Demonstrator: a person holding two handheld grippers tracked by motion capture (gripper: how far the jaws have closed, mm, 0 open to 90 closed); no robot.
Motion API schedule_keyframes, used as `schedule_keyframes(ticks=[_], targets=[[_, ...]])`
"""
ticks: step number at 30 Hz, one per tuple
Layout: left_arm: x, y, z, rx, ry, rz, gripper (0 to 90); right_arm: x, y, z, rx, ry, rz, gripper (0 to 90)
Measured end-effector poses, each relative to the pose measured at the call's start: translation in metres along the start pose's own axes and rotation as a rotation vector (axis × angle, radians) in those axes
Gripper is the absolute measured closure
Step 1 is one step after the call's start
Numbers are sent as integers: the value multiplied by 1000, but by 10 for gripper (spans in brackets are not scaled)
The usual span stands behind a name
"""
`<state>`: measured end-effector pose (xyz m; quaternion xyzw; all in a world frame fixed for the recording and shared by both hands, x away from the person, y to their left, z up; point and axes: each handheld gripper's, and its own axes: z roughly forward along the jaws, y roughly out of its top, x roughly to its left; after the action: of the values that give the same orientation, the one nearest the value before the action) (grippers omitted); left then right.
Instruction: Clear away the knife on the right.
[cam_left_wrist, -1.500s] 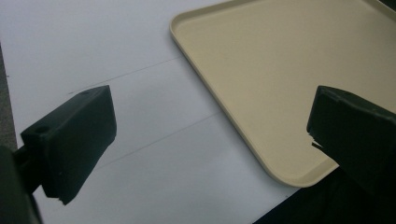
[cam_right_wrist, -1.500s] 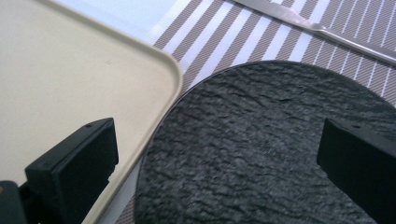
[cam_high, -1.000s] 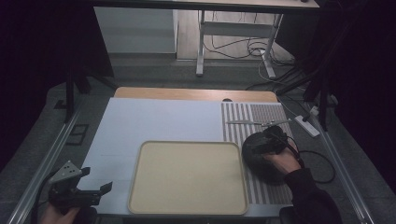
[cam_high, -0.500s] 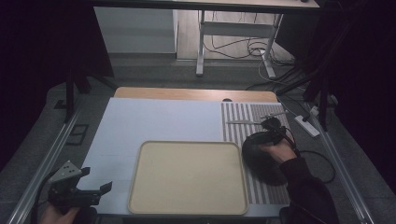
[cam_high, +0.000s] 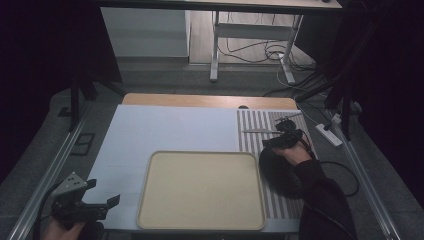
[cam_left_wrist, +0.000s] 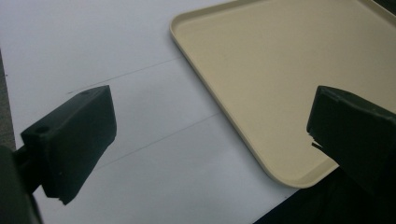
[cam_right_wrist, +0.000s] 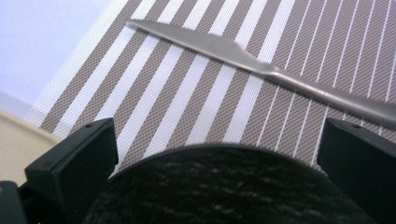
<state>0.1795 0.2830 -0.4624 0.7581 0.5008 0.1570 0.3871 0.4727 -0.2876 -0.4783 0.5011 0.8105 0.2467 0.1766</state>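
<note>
Right tongs (cam_high: 281, 141) gape wide and empty over the black plate's (cam_right_wrist: 224, 186) far rim, its near half hidden; the knife's (cam_right_wrist: 261, 70) handle is cut off. Left tongs (cam_high: 102, 207) stand wide open, empty, by the beige tray (cam_high: 200, 220).

Beige tray (cam_high: 201, 190); brown-and-white striped mat (cam_high: 255, 131); silver knife (cam_right_wrist: 261, 67); black speckled plate (cam_right_wrist: 224, 186); white surface (cam_high: 165, 127); black-jawed hand-held gripper (cam_high: 102, 206).

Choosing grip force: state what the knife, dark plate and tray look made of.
Knife: metal, likely steel, by its grey satin sheen.
Dark plate: black, speckled and matte, perhaps stoneware or cast iron; unclear.
Tray: beige, smooth, rolled rim, probably plastic.
</note>
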Motion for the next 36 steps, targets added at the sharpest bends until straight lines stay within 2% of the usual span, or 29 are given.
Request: schedule_keyframes(ticks=[3, 4, 6, 8, 9, 10, 11, 12, 13, 14, 15, 17, 18, 20, 21, 22, 23, 24, 26, 31, 32, 34, 36], targets=[[0, 0, 0, 1, 1, 1, 20, -2, 3, 1, 2, -2, 8, 1], [0, 0, 0, 1, 1, 2, 20, -6, 6, 3, 2, -13, 2, 49], [0, 0, 0, 0, 0, 1, 20, -7, 7, 4, 2, -12, 9, 69], [0, 0, 0, 0, 0, 1, 20, -14, 11, 7, 10, -21, 14, 150], [0, 0, 0, 1, 0, 0, 20, -14, 11, 7, 10, -21, 14, 150], [0, 0, 0, 1, 0, 1, 21, -18, 13, 10, 13, -33, 12, 212], [0, 0, 0, 1, 0, 1, 21, -18, 13, 10, 13, -33, 12, 212], [0, 0, 0, 1, 0, 1, 20, -22, 15, 12, 24, -21, 14, 302], [0, 0, 0, 1, 0, 1, 21, -22, 15, 12, 24, -21, 14, 302], [0, 0, 0, 1, 0, 1, 21, -25, 17, 15, 31, -31, 9, 383], [0, 0, 0, 1, 0, 1, 21, -25, 17, 15, 31, -31, 9, 383], [0, 0, 0, 1, 0, 1, 21, -29, 19, 17, 40, -23, 18, 447], [0, 0, 0, 2, 0, 1, 21, -33, 22, 19, 48, -20, 25, 517], [0, 0, 0, 2, 0, 1, 21, -35, 22, 21, 47, -18, 26, 550], [0, 0, 0, 2, 0, 2, 21, -40, 24, 23, 56, -8, 30, 646], [0, 0, 0, 2, 0, 2, 21, -44, 25, 24, 62, 3, 32, 689], [0, 0, 0, 3, 1, 2, 21, -44, 25, 24, 62, 3, 32, 689], [0, 0, 0, 2, 1, 2, 21, -46, 26, 25, 62, 9, 36, 738], [0, 0, 1, 3, 2, 4, 21, -54, 28, 28, 66, -4, 30, 899], [0, 0, 1, 5, 2, 2, 21, -65, 31, 34, 53, -20, 60, 899], [0, 0, 1, 5, 2, 2, 21, -69, 31, 38, 43, -33, 81, 899], [0, 0, 1, 5, 2, 2, 21, -71, 31, 40, 42, -41, 90, 899], [0, 0, 1, 5, 2, 2, 21, -78, 30, 45, 44, -68, 102, 899]])
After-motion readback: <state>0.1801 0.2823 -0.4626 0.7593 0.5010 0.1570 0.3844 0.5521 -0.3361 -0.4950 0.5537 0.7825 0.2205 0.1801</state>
